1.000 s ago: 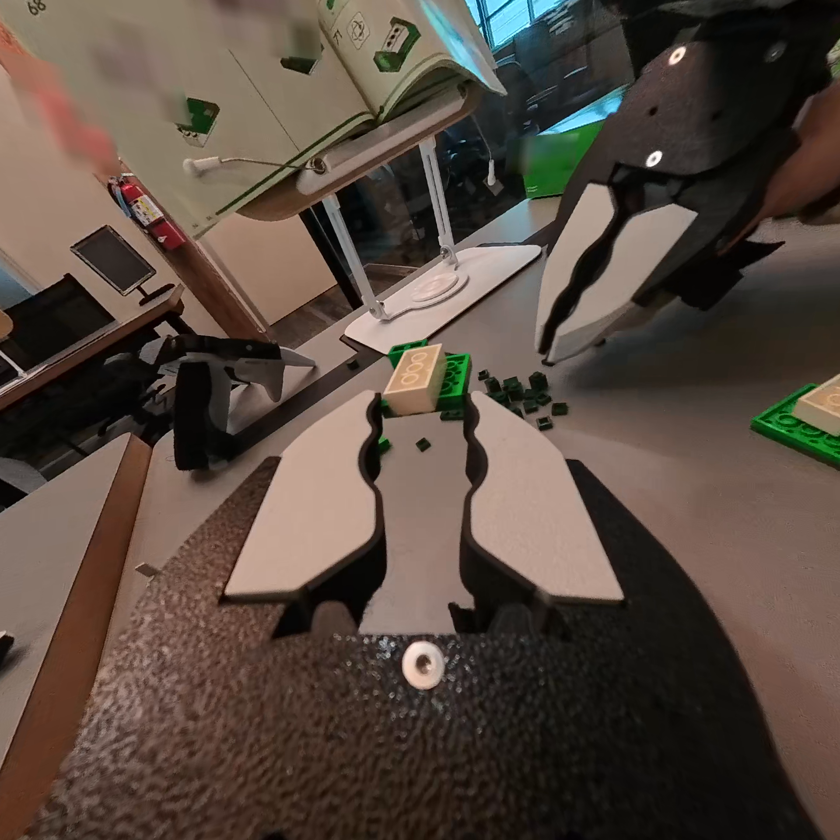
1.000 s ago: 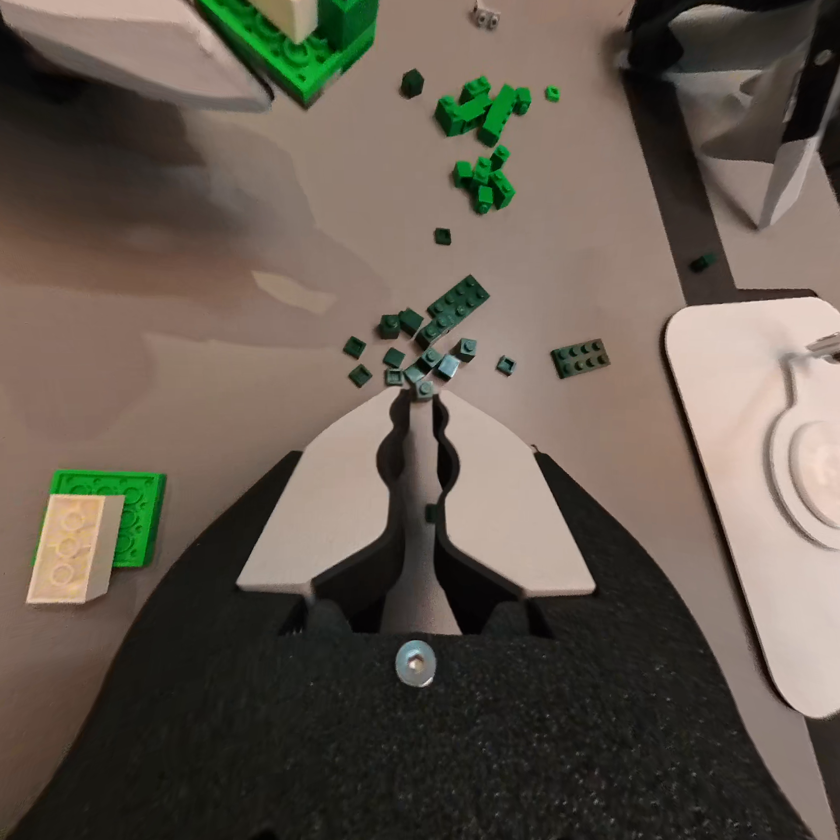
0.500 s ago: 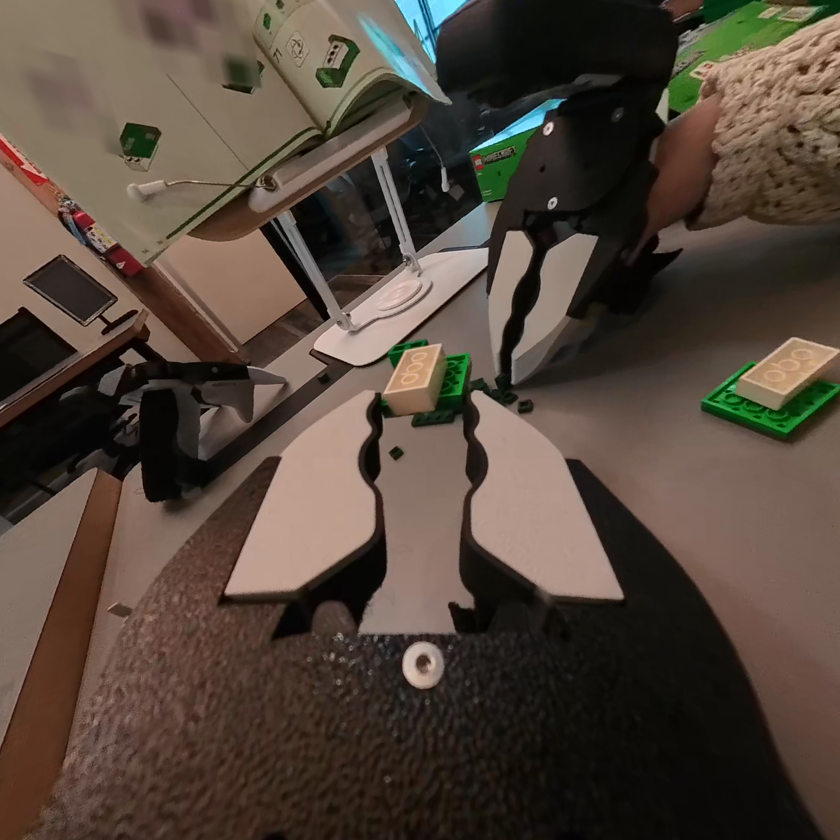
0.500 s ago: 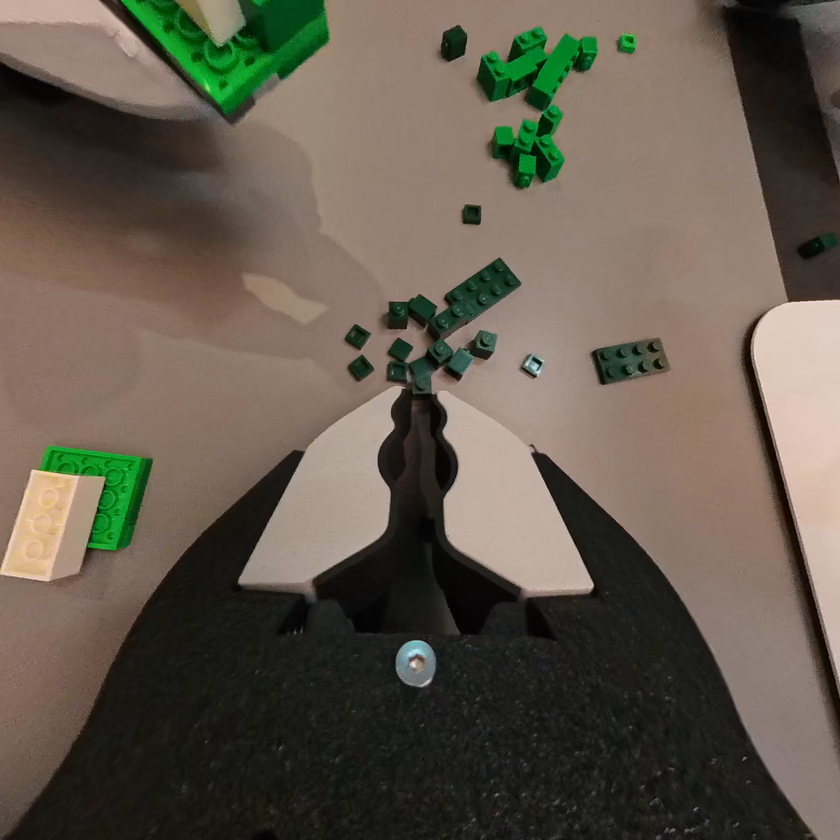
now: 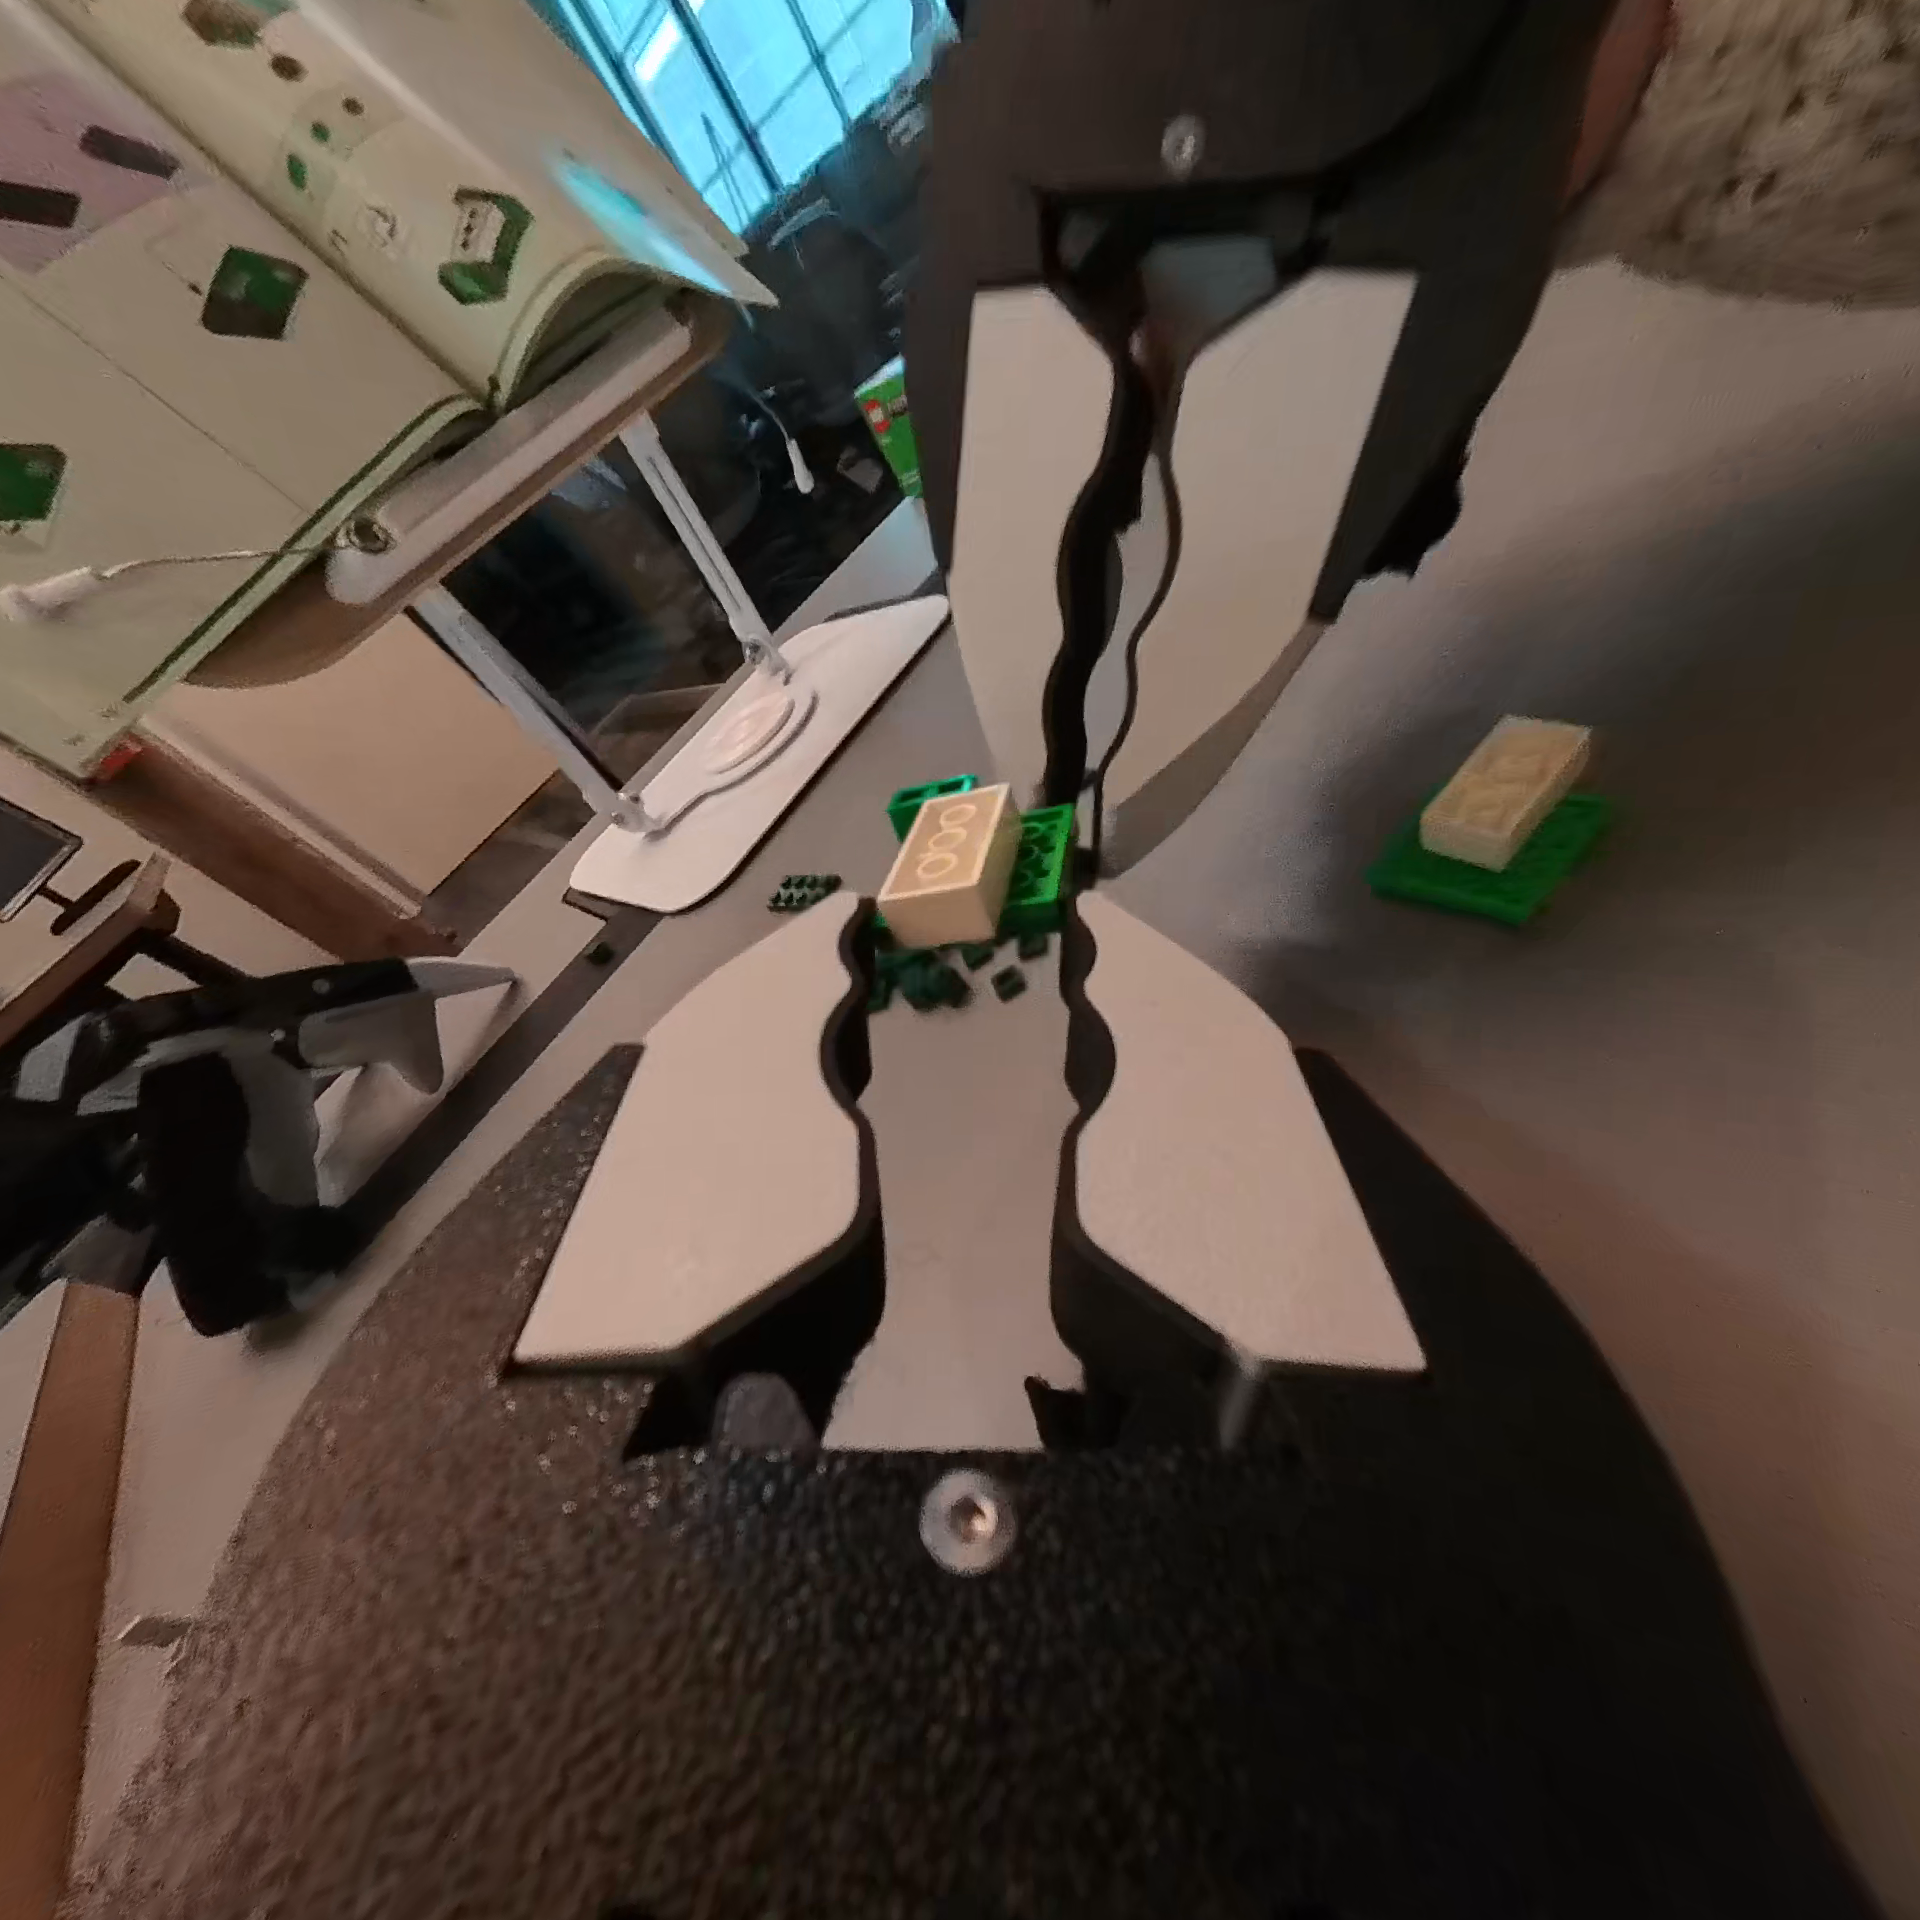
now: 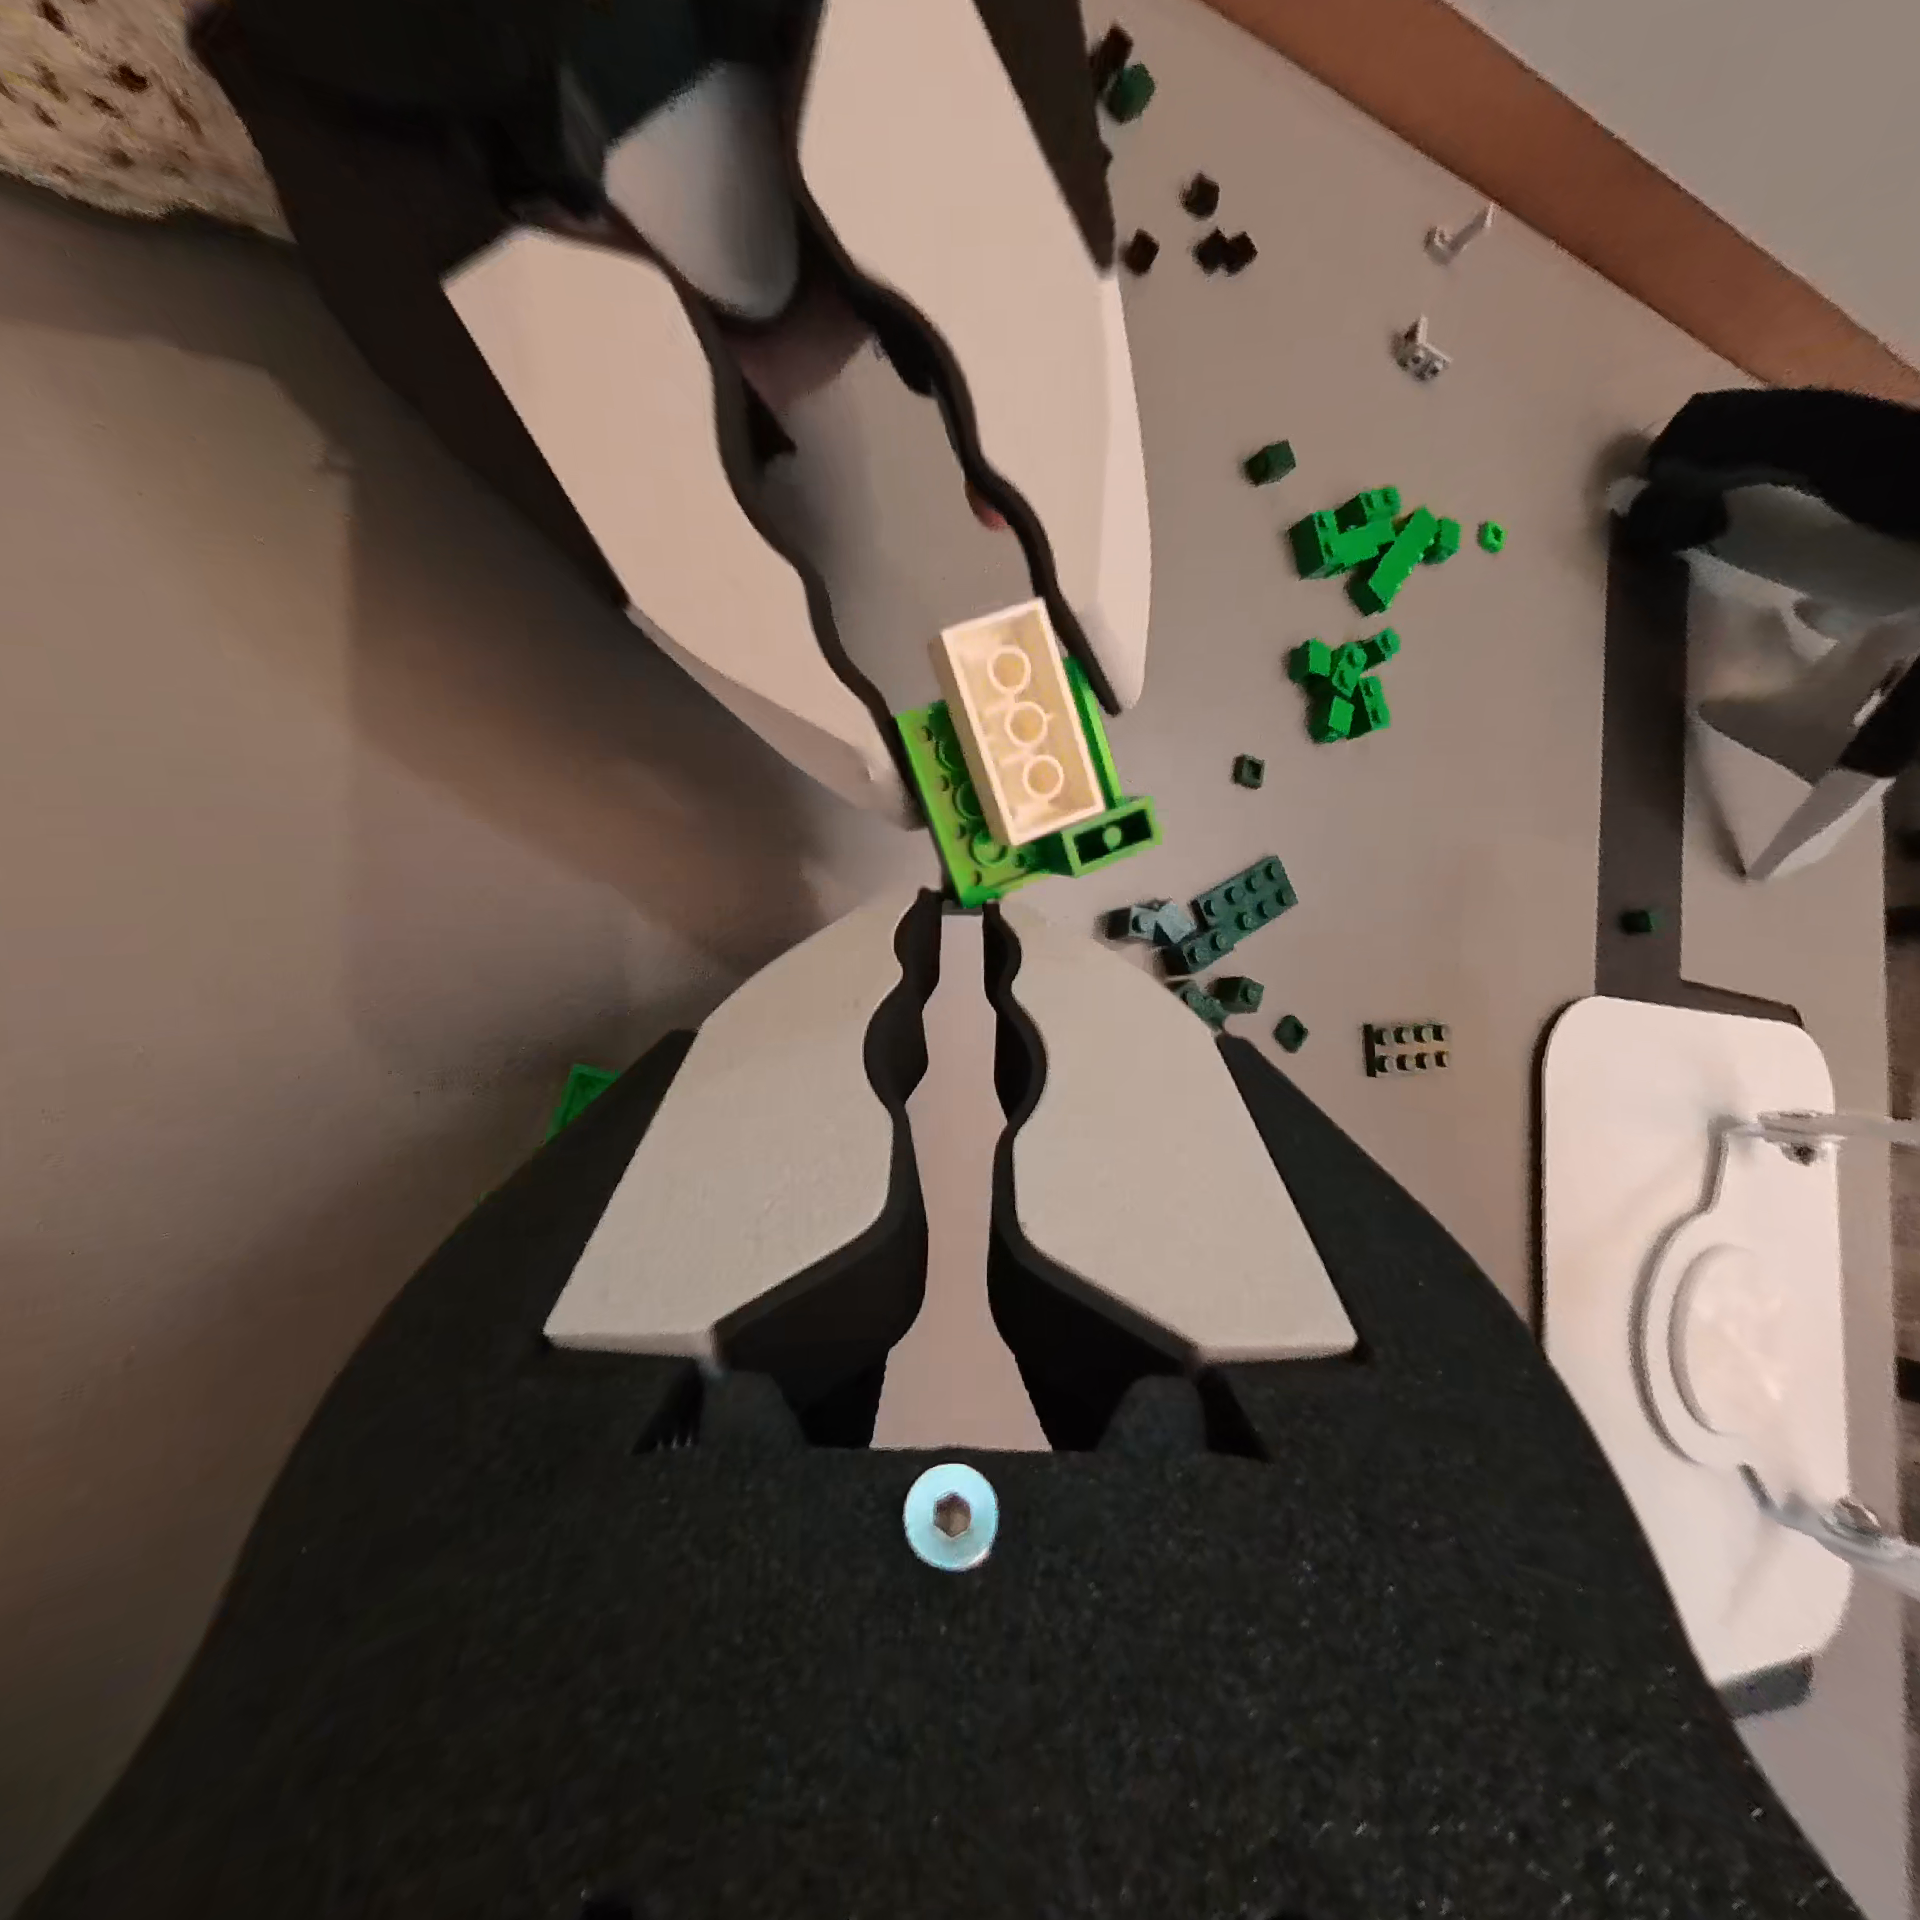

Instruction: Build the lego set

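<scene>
My left gripper [image 5: 971,920] is shut on a bright green plate [image 5: 1039,878] that carries a cream brick [image 5: 951,868] and a green brick, held above the table. In the right wrist view the left gripper [image 6: 997,748] reaches in from above, its fingers on either side of the plate [image 6: 961,821] under the cream brick [image 6: 1023,722]. My right gripper [image 6: 956,909] is nearly closed, its tips right at the plate's edge. It reaches down from above in the left wrist view [image 5: 1081,842]. The small dark green piece between its tips barely shows.
A second green plate with a cream brick [image 5: 1496,831] lies to the right. Loose bright green bricks [image 6: 1361,561], a dark green pile [image 6: 1216,935] and a dark plate [image 6: 1403,1047] lie on the grey table. The booklet stand's white base [image 6: 1683,1299] and a spare gripper [image 5: 260,1091] are nearby. The tips of both grippers are at nearly the same place.
My right gripper closed on a small piece in the dark green pile, lifted, and moved up to the held plate. The left gripper brought the plate nearer.
</scene>
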A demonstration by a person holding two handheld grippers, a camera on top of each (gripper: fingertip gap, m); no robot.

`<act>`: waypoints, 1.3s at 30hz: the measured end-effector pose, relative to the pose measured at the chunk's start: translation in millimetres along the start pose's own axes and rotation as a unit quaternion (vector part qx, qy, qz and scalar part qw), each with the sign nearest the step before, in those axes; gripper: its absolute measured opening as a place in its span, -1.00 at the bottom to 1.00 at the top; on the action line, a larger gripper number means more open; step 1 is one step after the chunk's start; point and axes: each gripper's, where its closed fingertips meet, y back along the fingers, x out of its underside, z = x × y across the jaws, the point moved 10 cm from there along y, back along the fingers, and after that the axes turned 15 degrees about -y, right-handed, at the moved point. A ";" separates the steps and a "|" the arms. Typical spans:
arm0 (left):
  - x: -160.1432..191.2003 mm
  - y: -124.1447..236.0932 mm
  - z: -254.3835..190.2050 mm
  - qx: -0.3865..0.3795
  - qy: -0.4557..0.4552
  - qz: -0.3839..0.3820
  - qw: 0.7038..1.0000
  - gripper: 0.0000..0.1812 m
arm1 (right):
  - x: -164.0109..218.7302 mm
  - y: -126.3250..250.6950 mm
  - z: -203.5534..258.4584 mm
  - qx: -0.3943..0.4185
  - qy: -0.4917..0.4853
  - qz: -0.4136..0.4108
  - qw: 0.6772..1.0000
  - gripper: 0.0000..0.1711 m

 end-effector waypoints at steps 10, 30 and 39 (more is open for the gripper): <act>5.4 -3.9 -0.1 -0.008 -0.006 0.050 0.999 -0.63 | 26.0 7.5 -2.8 -0.002 -0.022 0.143 0.989 -1.00; 11.4 0.7 9.4 -0.054 0.026 0.063 0.996 -0.63 | 59.8 -15.2 -25.5 -0.007 -0.200 0.002 0.980 -0.73; 11.2 0.9 9.2 -0.052 0.025 0.062 0.996 -0.63 | 56.2 -16.6 -25.0 -0.044 -0.211 -0.022 0.976 -0.75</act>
